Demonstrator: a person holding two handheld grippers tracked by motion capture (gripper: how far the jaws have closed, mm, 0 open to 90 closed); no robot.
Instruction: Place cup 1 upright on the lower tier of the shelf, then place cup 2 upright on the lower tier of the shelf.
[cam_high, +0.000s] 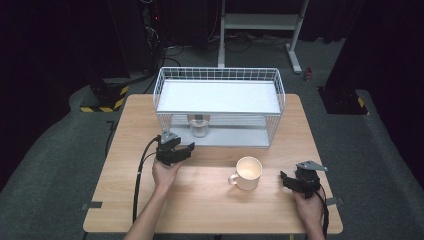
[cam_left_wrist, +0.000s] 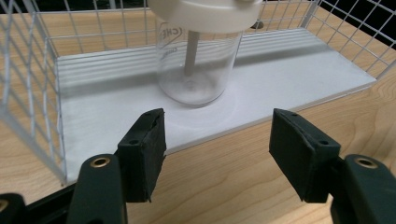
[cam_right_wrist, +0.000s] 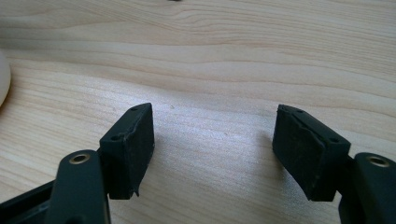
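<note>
- A wooden table (cam_high: 210, 200) carries a white wire rack (cam_high: 218, 106) with two shelves, which stands beyond both tools, nearer the left one.
- On the rack's lower shelf (cam_left_wrist: 289, 79) stands a clear plastic jar (cam_left_wrist: 198, 65) with a white lid (cam_left_wrist: 205, 11), upright, its long axis vertical. It lies straight ahead of the left tool (cam_left_wrist: 217, 149), just past the shelf's front edge, apart from the pads.
- A cream mug (cam_high: 247, 173) sits on the table between the two tools, nearer the right one, its handle pointing toward the left tool.
- The left tool (cam_high: 175, 151) has its jaws apart with nothing between them. It looks to have let go of the jar, and is the nearer tool to it.
- The right tool (cam_high: 295, 181) rests low over bare table, jaws apart and empty, with the mug just off to its left.
</note>
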